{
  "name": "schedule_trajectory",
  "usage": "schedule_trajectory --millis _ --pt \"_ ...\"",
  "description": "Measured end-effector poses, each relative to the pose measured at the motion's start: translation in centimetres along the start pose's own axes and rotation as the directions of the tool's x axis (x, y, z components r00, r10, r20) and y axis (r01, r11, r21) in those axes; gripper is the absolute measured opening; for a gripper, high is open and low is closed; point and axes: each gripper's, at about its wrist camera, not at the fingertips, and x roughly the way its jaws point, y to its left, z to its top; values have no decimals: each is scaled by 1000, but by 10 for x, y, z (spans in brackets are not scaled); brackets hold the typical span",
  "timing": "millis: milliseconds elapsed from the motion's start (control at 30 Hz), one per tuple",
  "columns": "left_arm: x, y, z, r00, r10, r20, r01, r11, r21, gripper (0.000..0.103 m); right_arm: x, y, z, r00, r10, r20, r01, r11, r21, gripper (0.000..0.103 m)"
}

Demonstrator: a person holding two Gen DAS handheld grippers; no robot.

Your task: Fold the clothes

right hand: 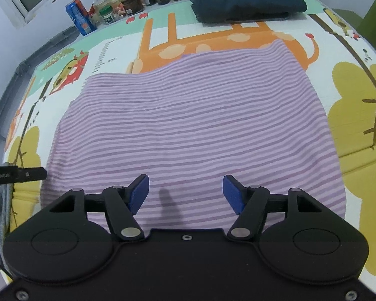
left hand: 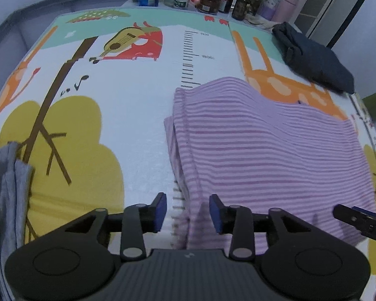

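- A purple striped garment [right hand: 188, 125] is lying folded flat on the cartoon-printed play mat [left hand: 137, 115], its folded edge facing left.
- The left gripper [left hand: 188, 212] is hovering over the garment's near left edge, jaws partly apart and gripping nothing.
- The right gripper [right hand: 185, 194] is hanging above the near hem, jaws wide and empty.
- A dark folded garment [right hand: 245, 0] is sitting beyond it.

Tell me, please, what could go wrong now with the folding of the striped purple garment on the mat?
Both the left gripper and the right gripper are open above the purple striped garment, so nothing holds it. Its left edge lies in uneven layers, which a grasp may take only partly. Its top is rippled, so the next fold may set creases.
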Motion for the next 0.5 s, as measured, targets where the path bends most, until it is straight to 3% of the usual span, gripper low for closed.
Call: schedule_trajectory --millis 233,400,500 --pt "-19 -17 -28 999 -53 11 53 998 -19 44 -10 -3 3 1000 12 16 -11 998 -54 71" --pt "1 -44 -45 998 -69 -12 69 997 31 45 -11 -36 5 1000 13 3 -13 1000 -9 71" --pt "24 -52 -52 997 -18 -72 21 999 43 44 -4 -61 8 1000 6 -20 -6 1000 24 71"
